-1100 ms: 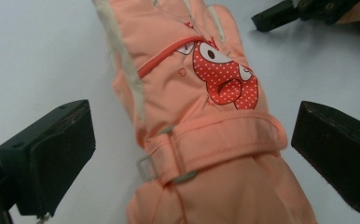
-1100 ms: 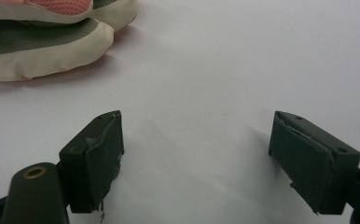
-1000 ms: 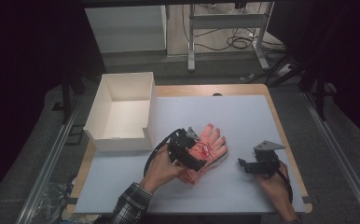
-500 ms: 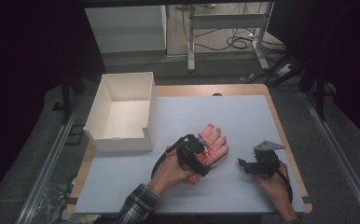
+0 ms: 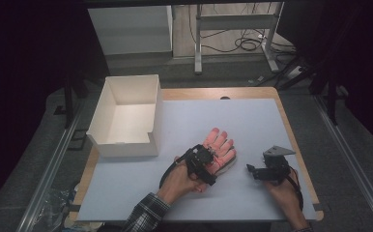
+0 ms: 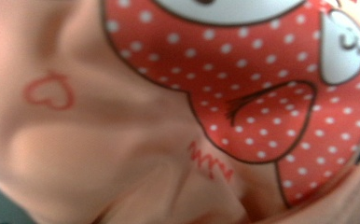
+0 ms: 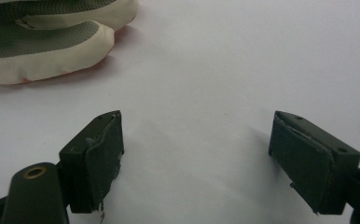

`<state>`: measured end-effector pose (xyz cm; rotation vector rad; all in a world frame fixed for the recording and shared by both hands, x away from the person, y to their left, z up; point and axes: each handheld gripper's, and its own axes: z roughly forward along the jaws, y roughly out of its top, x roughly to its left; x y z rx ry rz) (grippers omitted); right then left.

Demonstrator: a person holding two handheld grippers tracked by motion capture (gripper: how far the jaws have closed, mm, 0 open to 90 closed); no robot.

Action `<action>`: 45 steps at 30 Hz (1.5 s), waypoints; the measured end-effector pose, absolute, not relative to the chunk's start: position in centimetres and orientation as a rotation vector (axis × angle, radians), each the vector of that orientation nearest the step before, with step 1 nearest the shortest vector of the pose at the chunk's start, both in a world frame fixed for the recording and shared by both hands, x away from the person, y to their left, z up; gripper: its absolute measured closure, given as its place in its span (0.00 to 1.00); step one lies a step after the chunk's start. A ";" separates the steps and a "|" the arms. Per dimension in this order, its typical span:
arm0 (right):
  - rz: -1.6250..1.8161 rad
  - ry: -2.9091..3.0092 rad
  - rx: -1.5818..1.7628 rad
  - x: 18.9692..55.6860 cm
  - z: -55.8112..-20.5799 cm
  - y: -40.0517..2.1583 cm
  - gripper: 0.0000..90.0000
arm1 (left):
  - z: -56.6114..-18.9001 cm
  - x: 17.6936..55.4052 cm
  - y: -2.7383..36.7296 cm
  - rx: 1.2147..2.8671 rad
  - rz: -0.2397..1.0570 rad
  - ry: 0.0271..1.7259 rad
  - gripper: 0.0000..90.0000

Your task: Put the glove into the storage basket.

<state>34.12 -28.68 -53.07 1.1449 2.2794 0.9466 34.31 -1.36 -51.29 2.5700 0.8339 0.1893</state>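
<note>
- The pink glove lies flat on the white worktop, fingers pointing away from the person, near the worktop's middle and just right of the open white box.
- The left tongs sit low over the glove's palm and cuff region. Their jaws have just been closing, and the glove fabric lies beneath them; whether the pads already press on it cannot be told.
- The left gripper view shows the glove's printed side at very close range: red patch with white dots and a small heart outline. This closeness suits a pinch on the fabric.
- The right tongs stand wide and empty, resting on the worktop right of the glove, its cream cuff well ahead of them. This placement probably keeps them ready without crowding the left hand.
</note>
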 end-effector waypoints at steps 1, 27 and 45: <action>0.947 2.279 1.145 34.1 -53.1 -28.7 0.20 | -51.2 34.3 -1.4 2.573 0.183 0.829 0.19; 0.947 2.280 1.147 34.1 -53.1 -28.7 0.20 | -48.0 35.2 0.2 2.505 0.097 0.796 0.50; 0.946 2.279 1.149 34.1 -53.1 -28.7 0.20 | -44.4 37.2 1.4 2.469 0.195 0.841 0.50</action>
